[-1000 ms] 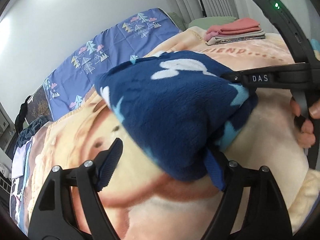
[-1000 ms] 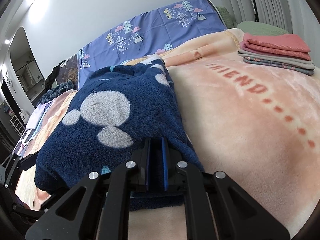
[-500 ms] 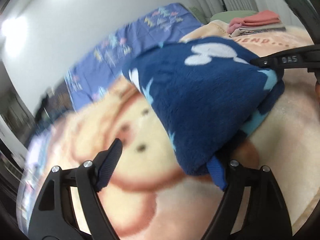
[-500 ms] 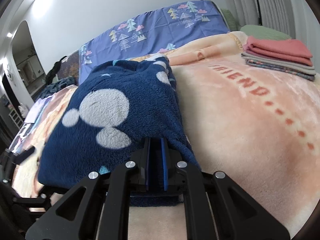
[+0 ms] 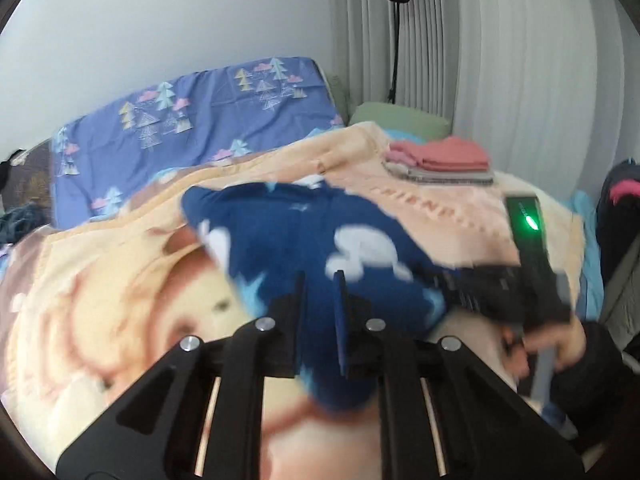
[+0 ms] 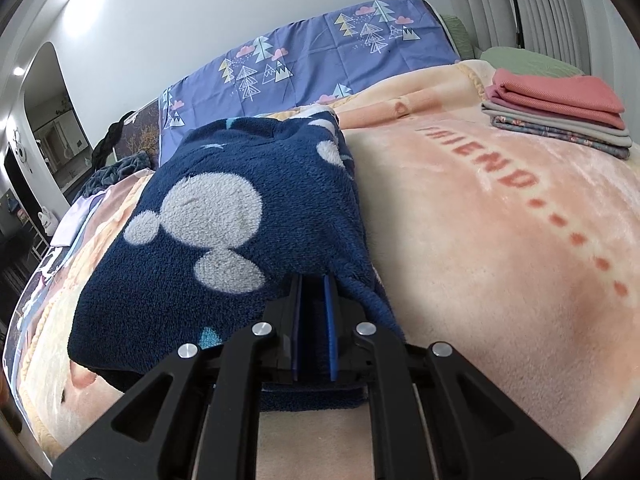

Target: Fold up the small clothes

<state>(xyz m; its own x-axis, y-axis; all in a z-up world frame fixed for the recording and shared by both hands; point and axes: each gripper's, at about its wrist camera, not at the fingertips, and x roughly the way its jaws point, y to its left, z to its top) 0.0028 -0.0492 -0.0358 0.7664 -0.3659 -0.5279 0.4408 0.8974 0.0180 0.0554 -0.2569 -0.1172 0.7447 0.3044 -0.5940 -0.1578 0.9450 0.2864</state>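
Note:
A navy fleece garment with white mouse-head shapes (image 6: 224, 236) lies folded on the peach blanket (image 6: 500, 264). It also shows in the blurred left wrist view (image 5: 320, 248). My right gripper (image 6: 312, 284) is shut on the garment's near right edge. My left gripper (image 5: 319, 280) has its jaws closed to a narrow gap on the garment's near left corner. The right gripper's body with its green light (image 5: 530, 222) and the hand holding it show at the right of the left wrist view.
A stack of folded clothes, pink on top (image 6: 560, 112), sits at the far right of the bed, also in the left wrist view (image 5: 444, 160). A purple tree-print sheet (image 6: 312, 64) covers the far side. A green pillow (image 5: 400, 124) and curtains stand behind.
My left gripper was open beside the garment; its jaws have closed on the near left corner and it has swung right. The right gripper has stayed shut on the garment.

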